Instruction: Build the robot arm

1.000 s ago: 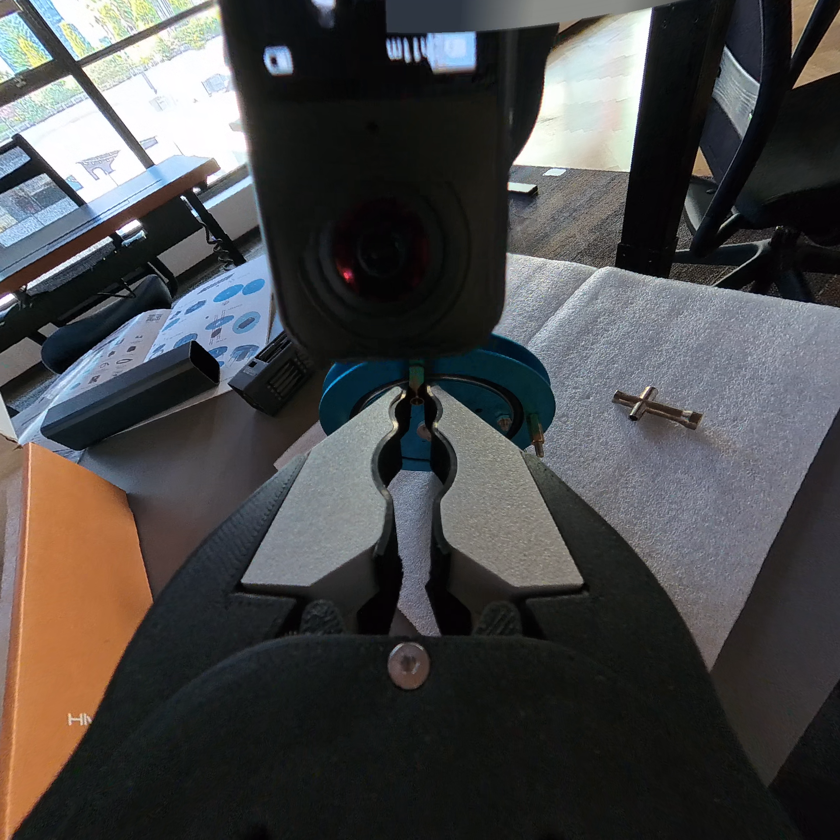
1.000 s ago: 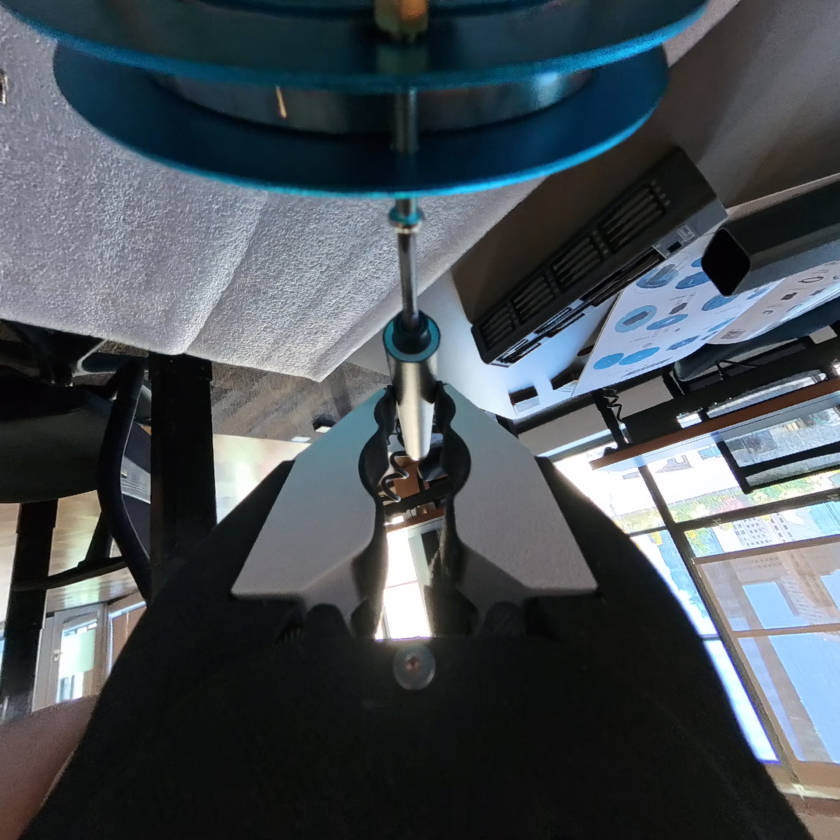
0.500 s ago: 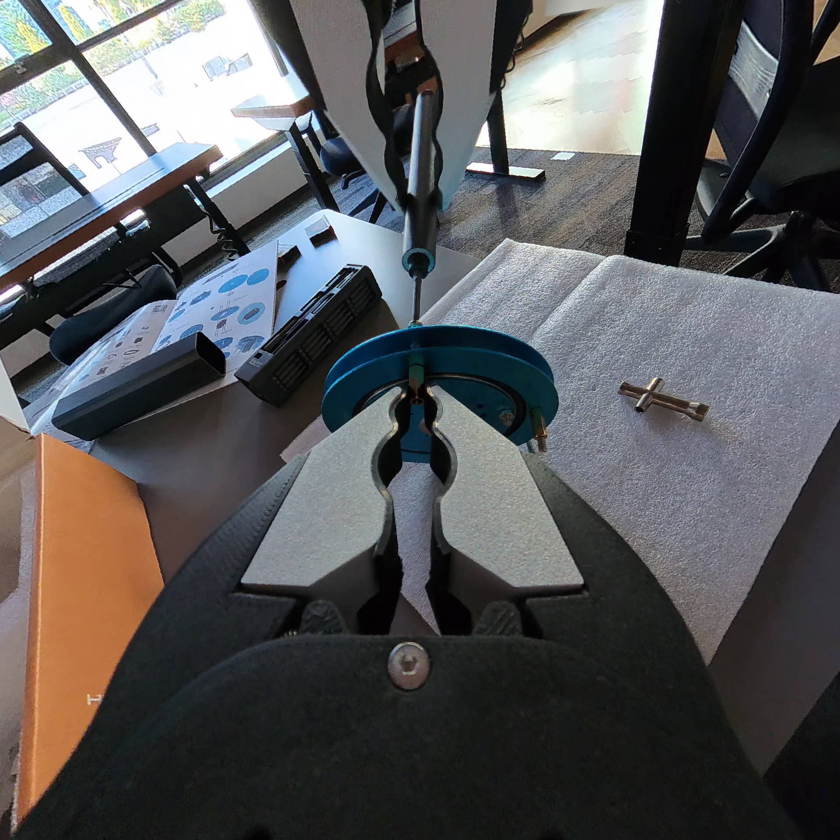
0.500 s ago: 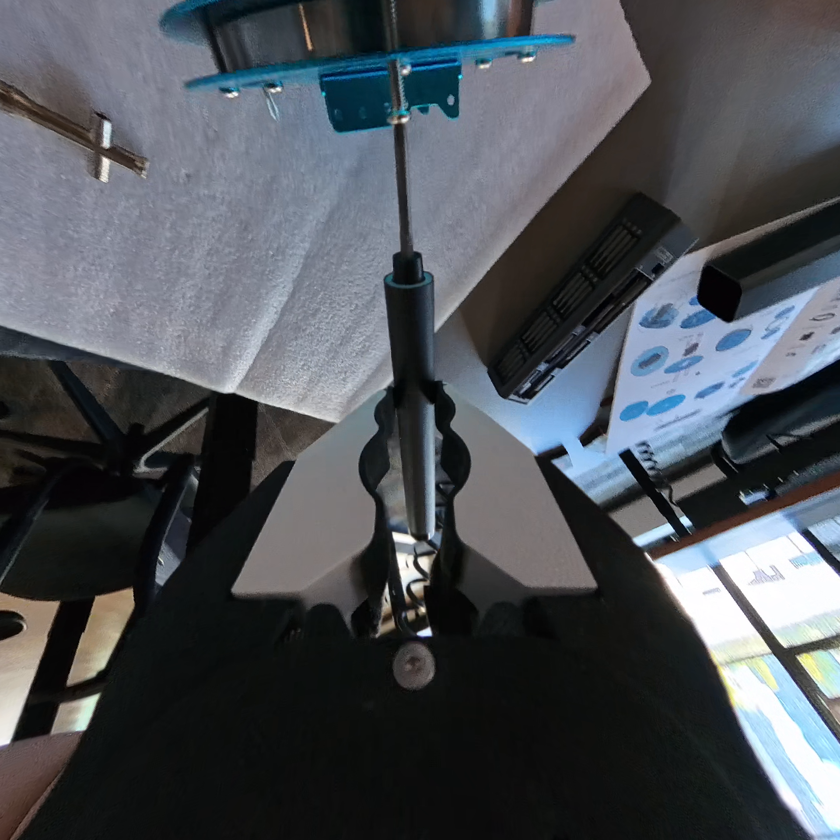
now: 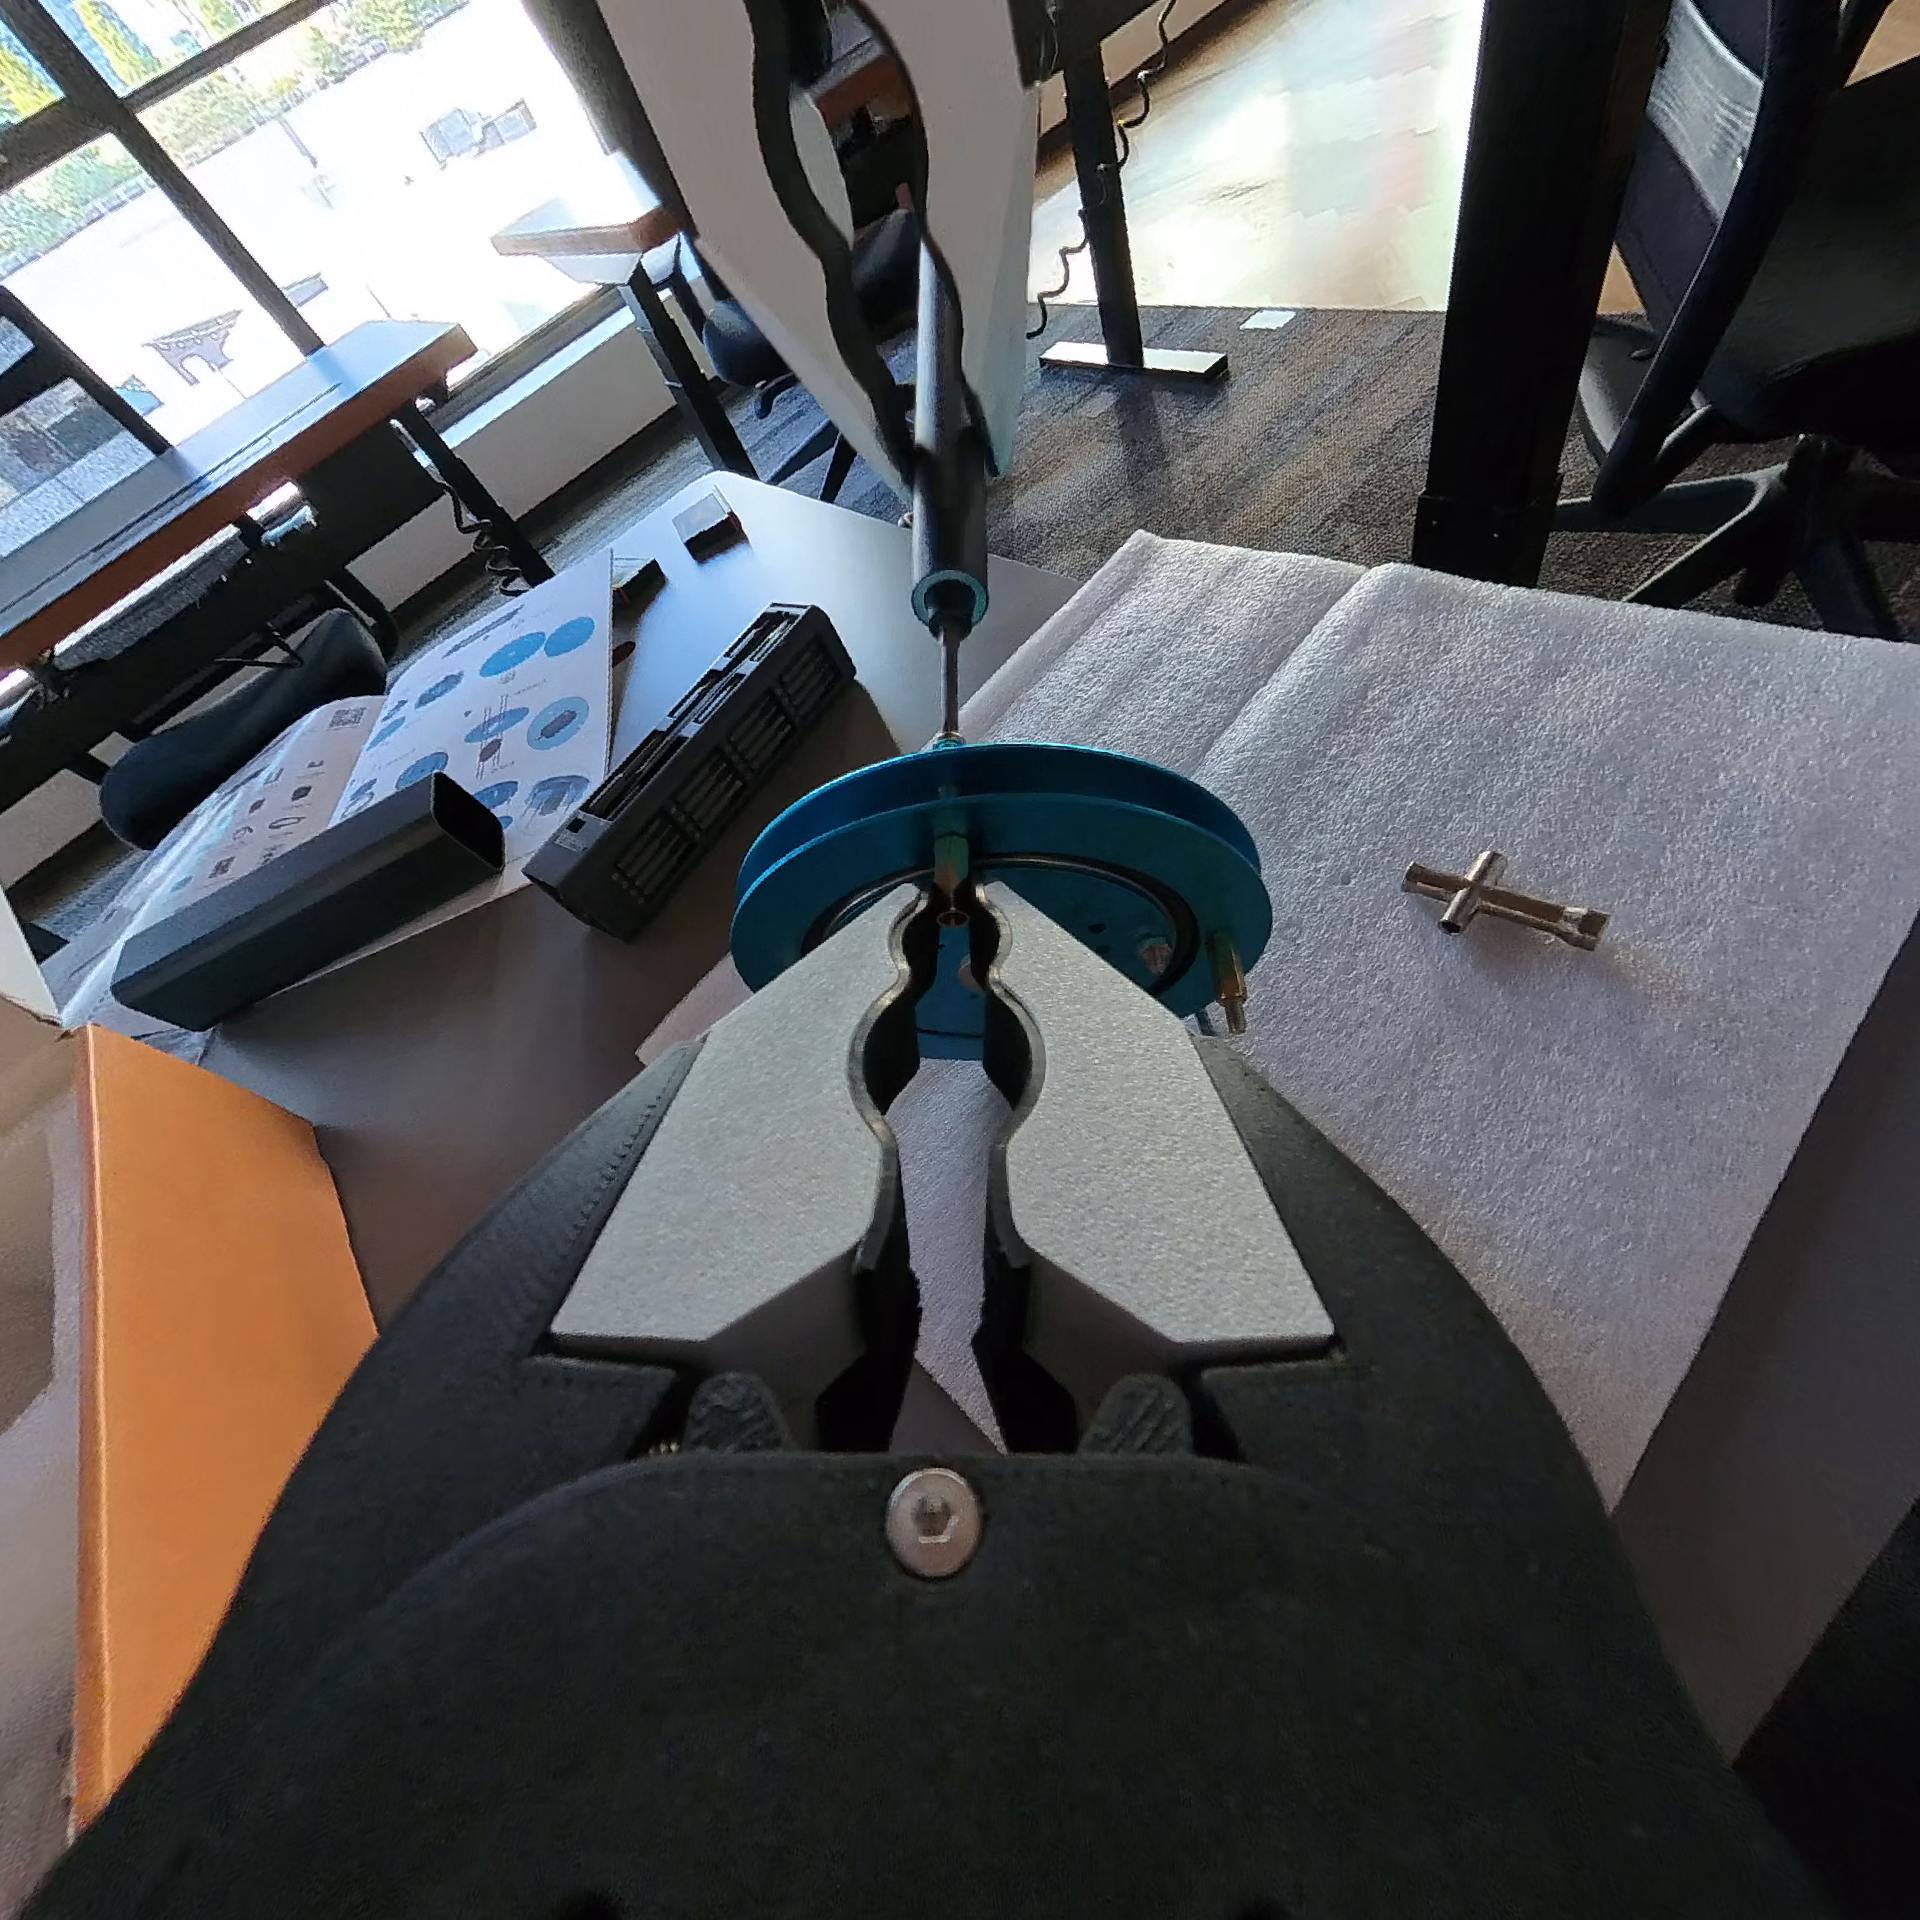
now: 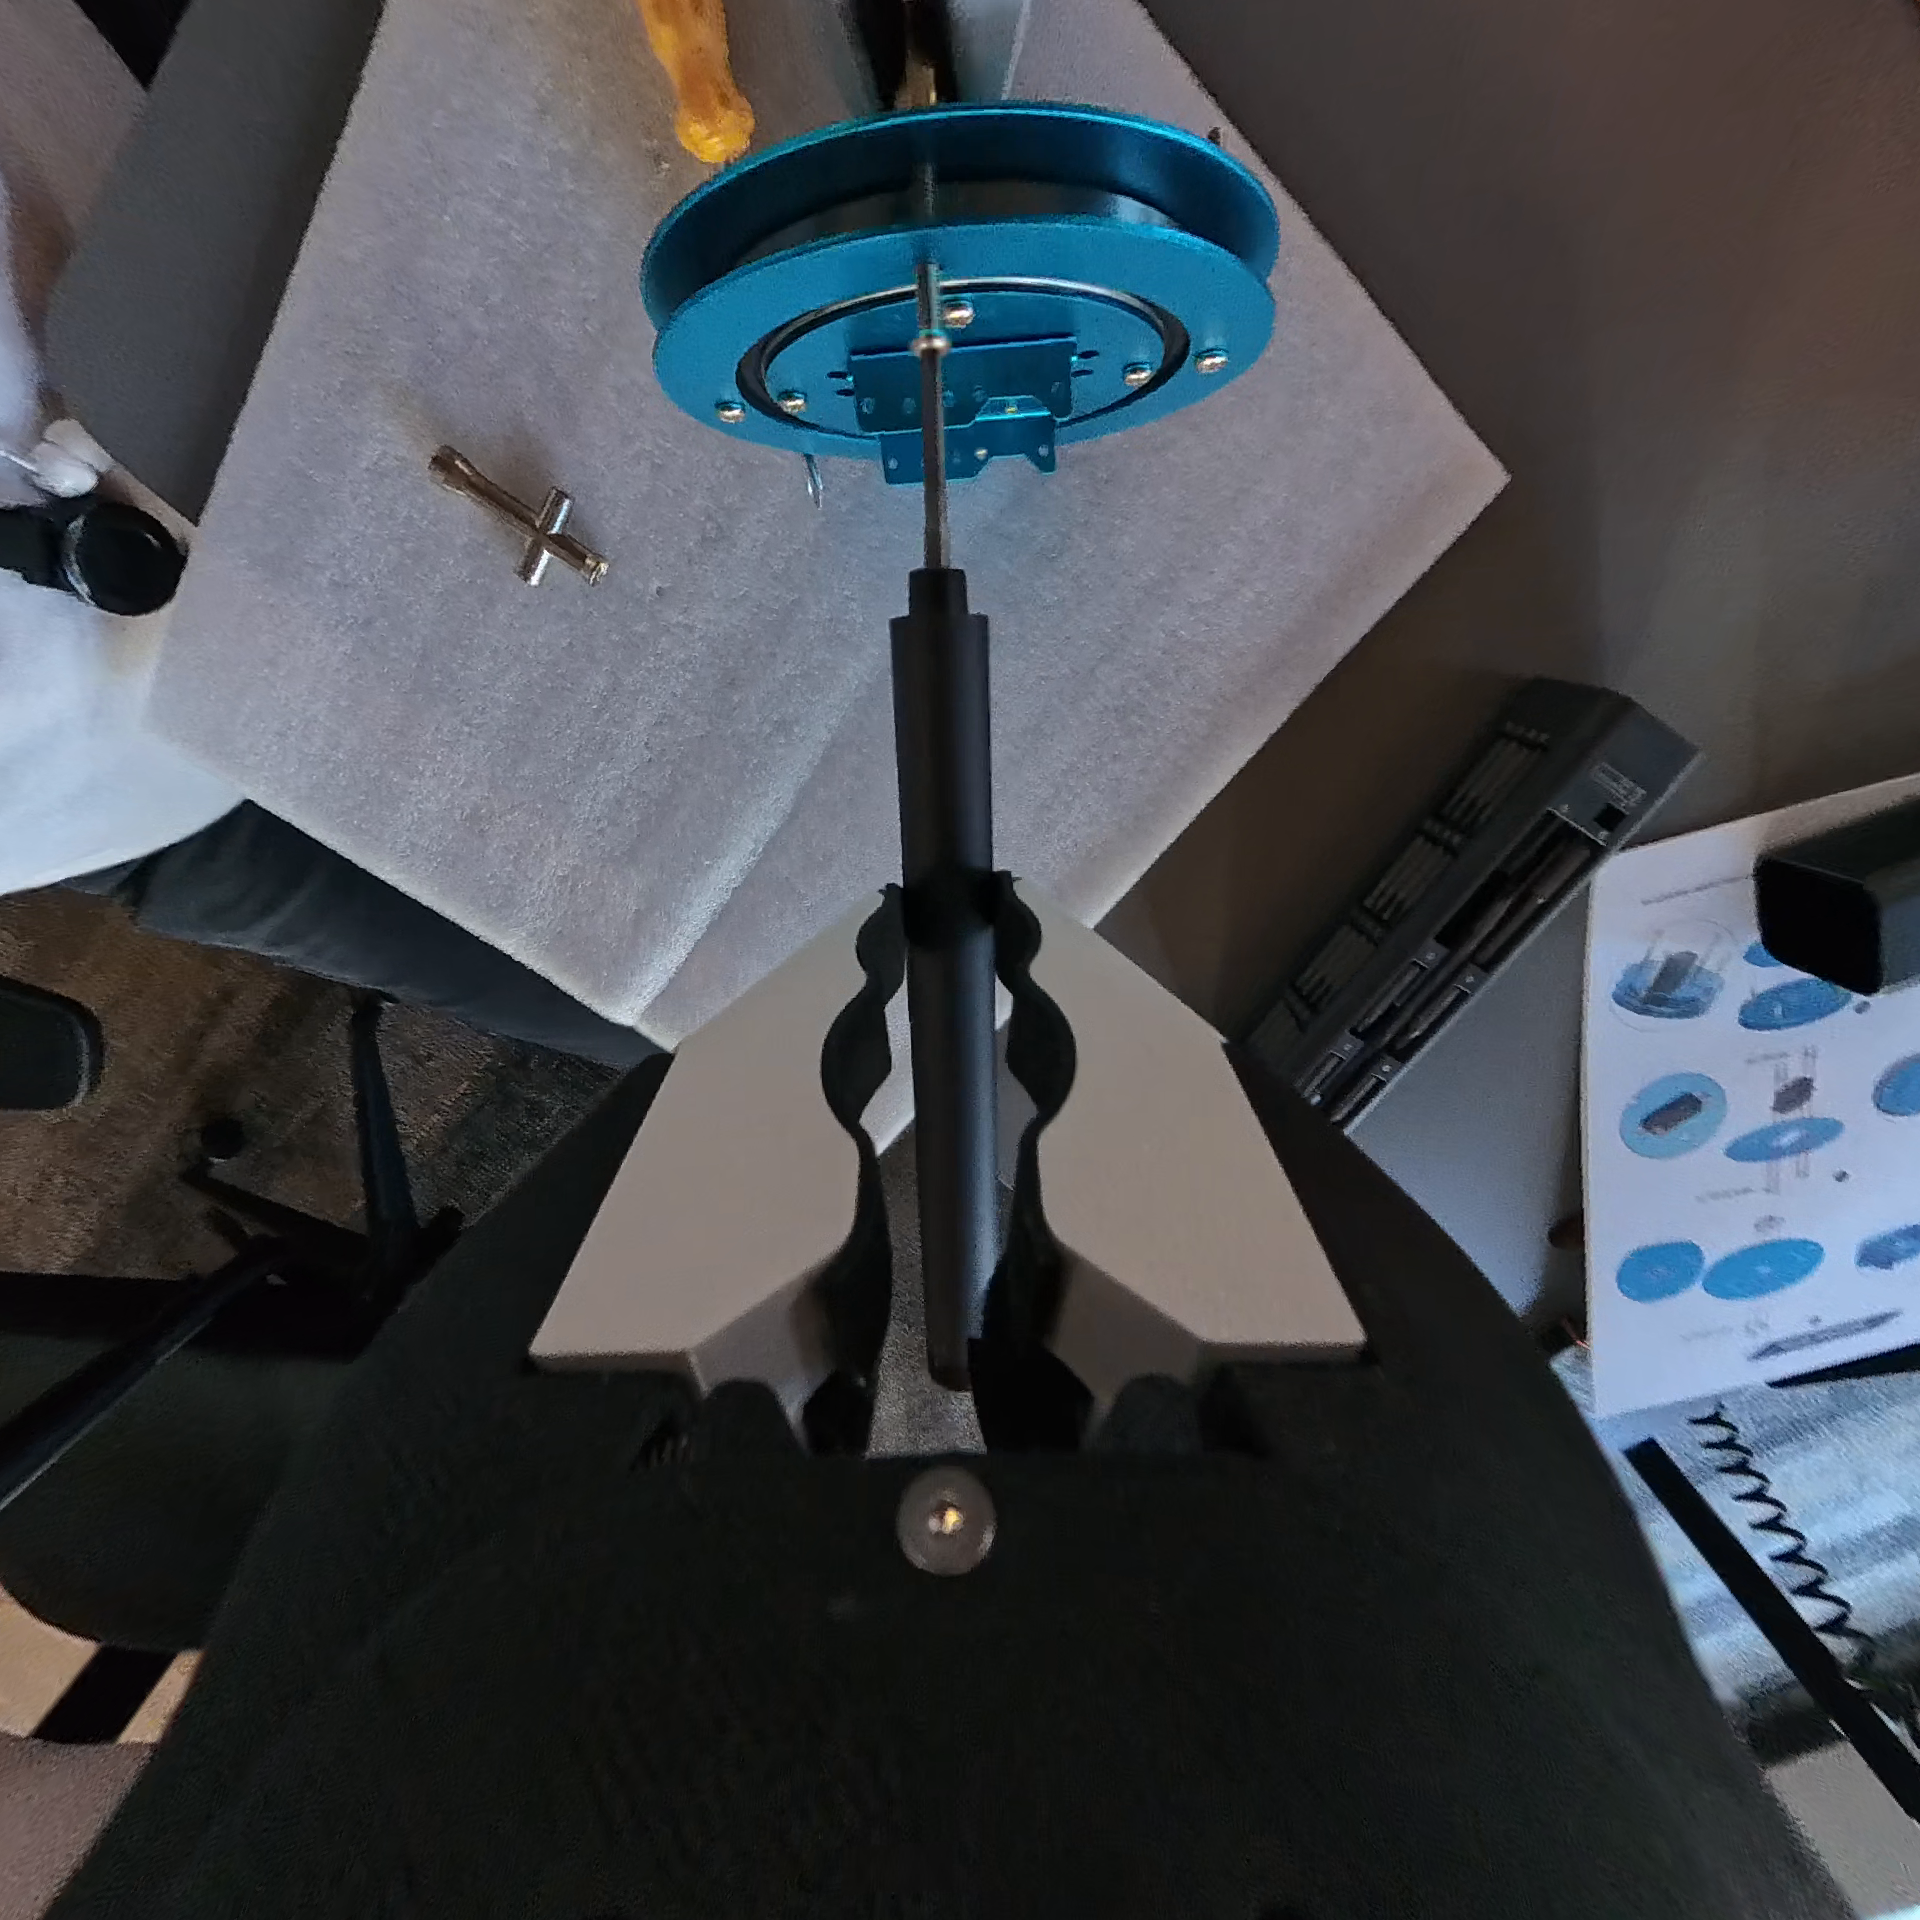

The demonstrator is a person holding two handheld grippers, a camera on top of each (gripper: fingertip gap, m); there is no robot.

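Note:
A blue double-disc metal assembly [image 5: 997, 831] stands on a white foam pad [image 5: 1558, 831]. My left gripper [image 5: 951, 914] is shut on a small brass post at the assembly's near edge. My right gripper [image 6: 940, 899] is shut on a black screwdriver [image 6: 945, 935]. Its thin shaft reaches to a screw on the blue disc [image 6: 956, 291]. In the left wrist view the right gripper [image 5: 925, 416] comes down from above, with the screwdriver [image 5: 940, 499] tip on the disc's top rim.
A metal cross wrench [image 5: 1496, 909] lies on the foam, right of the disc. A black bit case [image 5: 707, 769], a dark rectangular tube [image 5: 312, 904] and a printed sheet [image 5: 488, 686] lie to the left. An orange box [image 5: 197, 1299] is near left. A yellow tool handle [image 6: 696, 83] lies beyond the disc. The left gripper's tips are roughly 11 centimetres from the right gripper's.
My right gripper has risen and swung from low beside the disc to above it, now pointing down. The screwdriver tip stays at the disc. My left gripper keeps its hold.

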